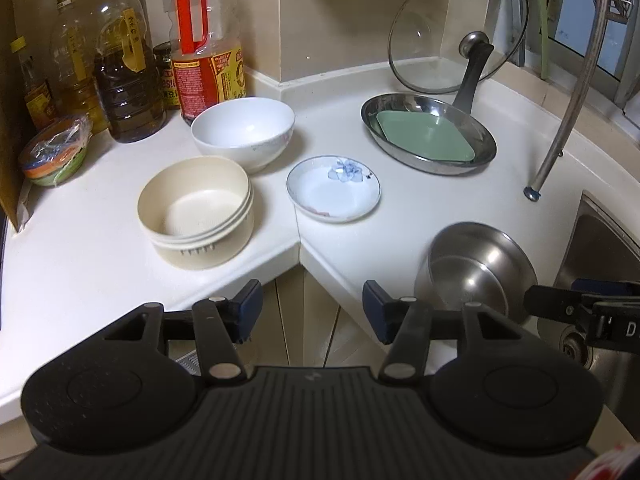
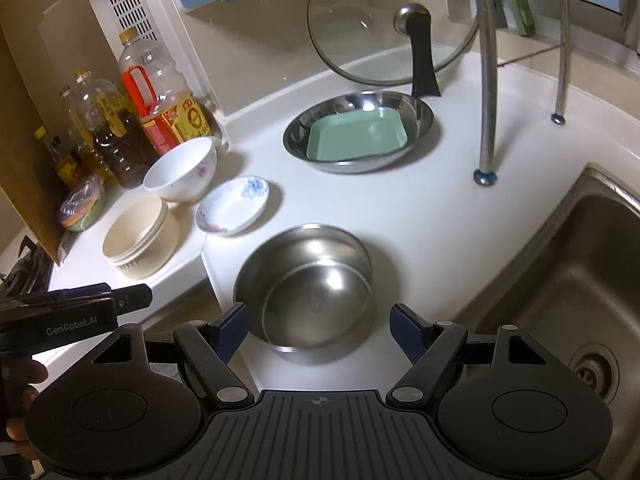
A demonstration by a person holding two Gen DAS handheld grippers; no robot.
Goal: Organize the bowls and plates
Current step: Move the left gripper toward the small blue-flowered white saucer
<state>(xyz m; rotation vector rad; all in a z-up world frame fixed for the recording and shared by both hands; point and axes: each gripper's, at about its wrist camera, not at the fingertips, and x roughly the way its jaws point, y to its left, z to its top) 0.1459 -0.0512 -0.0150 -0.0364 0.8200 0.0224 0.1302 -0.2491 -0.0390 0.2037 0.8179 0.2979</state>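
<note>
On the white counter (image 1: 400, 216) stand a cream stacked bowl (image 1: 196, 212), a white bowl (image 1: 243, 130), a small flowered saucer (image 1: 333, 188), and a steel dish (image 1: 428, 132) holding a green square plate (image 1: 426, 136). A steel bowl (image 2: 304, 286) sits near the counter's front edge, just ahead of my right gripper (image 2: 318, 330), which is open around nothing. My left gripper (image 1: 312, 310) is open and empty, below the counter corner. The steel bowl also shows in the left wrist view (image 1: 476, 268), and the saucer (image 2: 232, 206), cream bowl (image 2: 140, 236) and white bowl (image 2: 180, 170) in the right wrist view.
Oil bottles (image 1: 120, 64) and a wrapped bowl (image 1: 54, 152) line the back left. A glass lid (image 1: 458, 28) leans on the wall. A rack's steel legs (image 2: 486, 80) stand at right, beside the sink (image 2: 572, 300).
</note>
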